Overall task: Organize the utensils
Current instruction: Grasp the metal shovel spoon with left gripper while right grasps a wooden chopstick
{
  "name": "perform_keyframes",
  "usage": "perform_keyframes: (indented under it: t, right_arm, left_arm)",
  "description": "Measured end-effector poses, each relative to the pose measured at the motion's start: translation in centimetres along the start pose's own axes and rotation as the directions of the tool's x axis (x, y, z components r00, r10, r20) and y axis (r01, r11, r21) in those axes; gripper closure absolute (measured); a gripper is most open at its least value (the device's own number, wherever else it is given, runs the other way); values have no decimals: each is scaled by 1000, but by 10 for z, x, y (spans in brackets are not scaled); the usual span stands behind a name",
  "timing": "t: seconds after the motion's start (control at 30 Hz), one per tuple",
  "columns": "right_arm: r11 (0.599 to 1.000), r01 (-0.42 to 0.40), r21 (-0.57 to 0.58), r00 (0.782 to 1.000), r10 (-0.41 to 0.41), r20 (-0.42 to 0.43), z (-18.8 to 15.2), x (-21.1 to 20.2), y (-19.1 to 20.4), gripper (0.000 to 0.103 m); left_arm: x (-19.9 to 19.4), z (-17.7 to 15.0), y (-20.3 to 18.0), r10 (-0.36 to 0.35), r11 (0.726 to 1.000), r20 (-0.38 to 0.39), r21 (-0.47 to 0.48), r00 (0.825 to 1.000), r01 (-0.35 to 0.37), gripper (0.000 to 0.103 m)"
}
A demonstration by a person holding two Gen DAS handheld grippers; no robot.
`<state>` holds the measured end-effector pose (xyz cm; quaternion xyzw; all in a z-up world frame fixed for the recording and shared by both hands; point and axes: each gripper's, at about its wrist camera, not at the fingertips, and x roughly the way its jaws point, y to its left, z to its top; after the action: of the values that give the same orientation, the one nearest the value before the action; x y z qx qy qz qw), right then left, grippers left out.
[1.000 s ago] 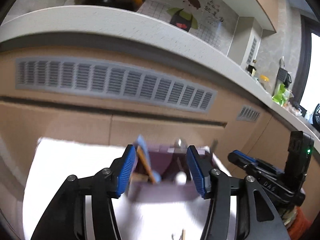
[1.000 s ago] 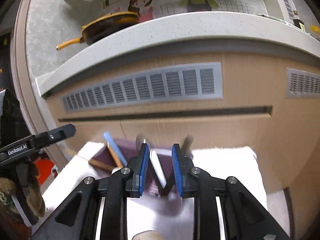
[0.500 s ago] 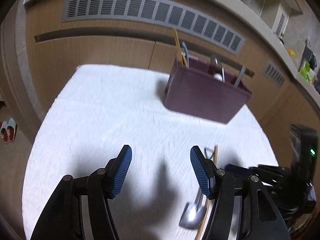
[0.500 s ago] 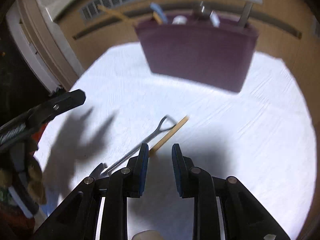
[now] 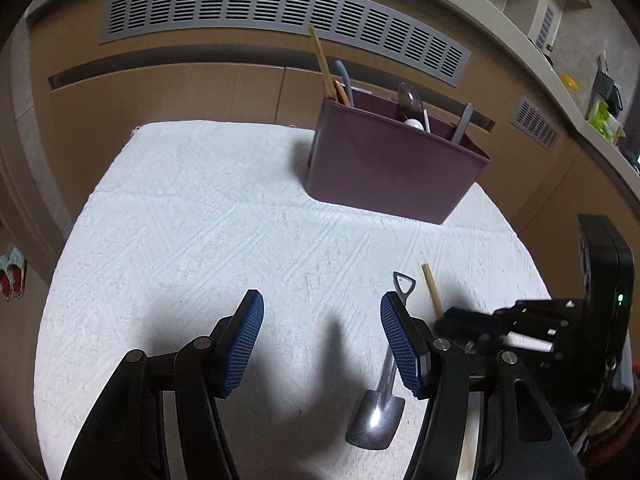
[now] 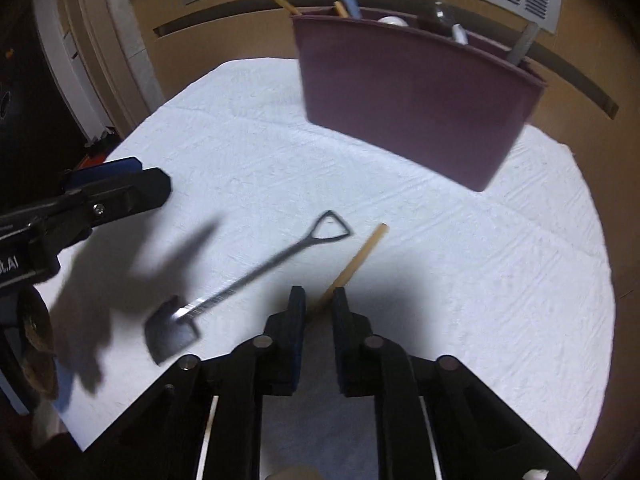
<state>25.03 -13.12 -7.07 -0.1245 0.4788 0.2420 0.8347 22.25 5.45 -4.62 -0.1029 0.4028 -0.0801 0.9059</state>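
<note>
A maroon utensil holder (image 5: 394, 164) stands at the far side of the white cloth (image 5: 200, 220) with chopsticks, spoons and a knife in it; it also shows in the right wrist view (image 6: 416, 96). A shovel-shaped metal spoon (image 6: 244, 284) and a wooden chopstick (image 6: 354, 262) lie on the cloth. My right gripper (image 6: 319, 300) has its jaws narrowly apart around the chopstick's near end. My left gripper (image 5: 322, 332) is open and empty, just left of the spoon (image 5: 384, 384).
Wooden cabinet fronts with grey vent grilles (image 5: 280, 12) run behind the table. The cloth's edges drop off at left and right. Slippers (image 5: 12, 276) lie on the floor at far left.
Both grippers have tilted down from the holder toward the cloth and come lower. My right gripper has moved onto the near end of the chopstick.
</note>
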Motion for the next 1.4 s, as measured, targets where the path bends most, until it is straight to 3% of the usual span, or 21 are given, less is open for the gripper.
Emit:
perform_keyframes:
  t: [0.1, 0.23, 0.33, 0.47, 0.63, 0.77, 0.87, 0.93, 1.1, 1.17, 1.23, 1.37, 1.4]
  right_arm:
    - [997, 76, 2, 997, -76, 6, -7, -3, -26, 97]
    - [992, 106, 73, 994, -106, -1, -11, -7, -66, 96]
    - [990, 77, 117, 997, -77, -5, -17, -9, -80, 92]
    - [989, 57, 140, 998, -60, 19, -26, -14, -79, 90]
    - [987, 17, 159, 997, -28, 68, -35, -18, -77, 77]
    - [986, 7, 165, 996, -22, 89, -37, -16, -73, 71]
    - [983, -38, 179, 996, 23, 87, -38, -16, -72, 55]
    - [980, -79, 184, 994, 64, 87, -41, -17, -72, 50]
    - [984, -105, 145, 994, 99, 48, -40, -18, -72, 51]
    - [986, -72, 150, 997, 66, 44, -37, -17, -70, 56]
    - [990, -12, 142, 999, 7, 40, -32, -13, -68, 68]
    - [990, 50, 135, 998, -54, 26, -20, -5, -65, 75]
    - [990, 69, 125, 997, -73, 28, -16, -3, -64, 86]
  left_arm:
    - [5, -3, -7, -21, 1000, -10, 13, 1000, 21, 42]
    - [11, -6, -16, -34, 999, -33, 31, 999, 35, 42]
    - [16, -9, -23, -46, 997, -63, 62, 997, 50, 42]
    - [19, -15, -24, -119, 990, -118, 64, 986, 127, 42]
    - [10, -30, -31, -100, 986, -117, 124, 988, 114, 43]
    - [20, -38, -40, -112, 981, -179, 138, 977, 138, 67]
    - [31, -34, -49, -57, 977, -179, 192, 982, 91, 83]
    - [38, -27, -51, -60, 976, -194, 194, 979, 98, 84]
    - [58, -10, -65, -77, 969, -253, 208, 964, 131, 84]
    - [64, -5, -69, -65, 969, -246, 218, 967, 120, 86]
    - [65, -5, -70, -48, 969, -235, 226, 971, 102, 88]
    - [60, -9, -66, -40, 972, -229, 218, 973, 92, 88]
    - [59, -9, -66, -37, 972, -231, 219, 972, 89, 88]
